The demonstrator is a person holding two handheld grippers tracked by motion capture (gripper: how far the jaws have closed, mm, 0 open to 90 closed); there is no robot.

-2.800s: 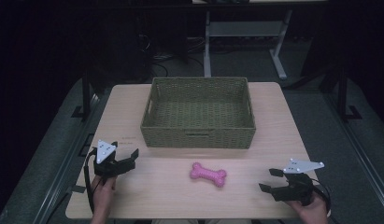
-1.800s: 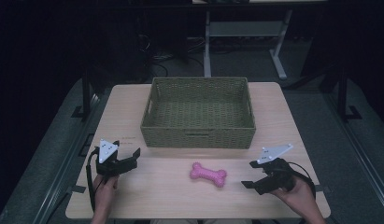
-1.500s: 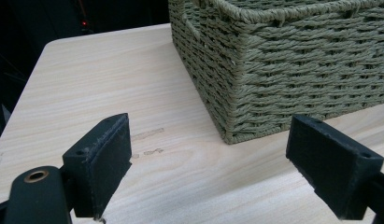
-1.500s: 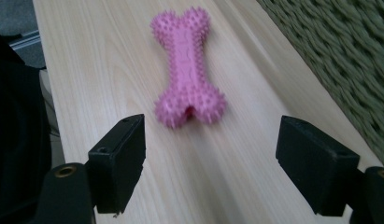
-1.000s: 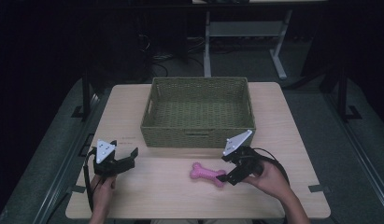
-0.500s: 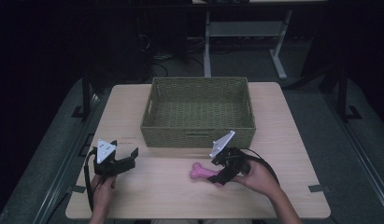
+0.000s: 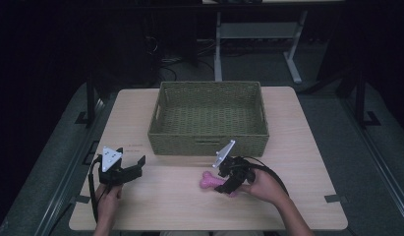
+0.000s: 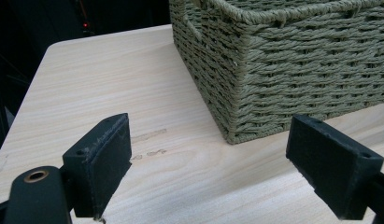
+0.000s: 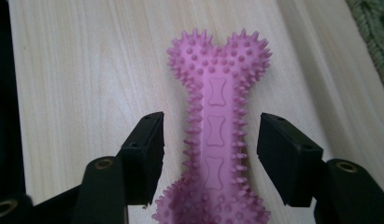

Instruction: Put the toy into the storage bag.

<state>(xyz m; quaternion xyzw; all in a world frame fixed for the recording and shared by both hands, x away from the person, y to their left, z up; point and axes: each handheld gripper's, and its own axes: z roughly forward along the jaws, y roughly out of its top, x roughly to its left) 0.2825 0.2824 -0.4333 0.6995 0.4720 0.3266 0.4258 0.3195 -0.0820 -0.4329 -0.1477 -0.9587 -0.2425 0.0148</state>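
Note:
A pink spiked bone toy [image 7: 210, 181] lies flat on the wooden table [image 7: 160, 206], in front of the woven basket [image 7: 209, 118]. My right gripper [image 7: 224, 183] straddles the toy's shaft; in the right gripper view the bone toy [image 9: 218, 126] lies between the two pads [image 9: 147, 154] with a small gap on each side. Its jaws have just been closing around the toy, and the pads do not press on it. My left gripper [image 7: 135, 167] rests open at the table's front left; in the left gripper view nothing lies between the left gripper's [image 8: 208, 172] fingers.
The green woven basket [image 8: 292, 70] stands at the table's middle back, its near corner close ahead of the left gripper. A cable [image 7: 268, 169] loops from the right gripper over the person's hand. Dark floor and a desk frame [image 7: 258, 44] lie beyond the table.
My right gripper has moved left and down from the table's right side to the bone toy, and its jaws have narrowed around it. The left gripper has stayed put.

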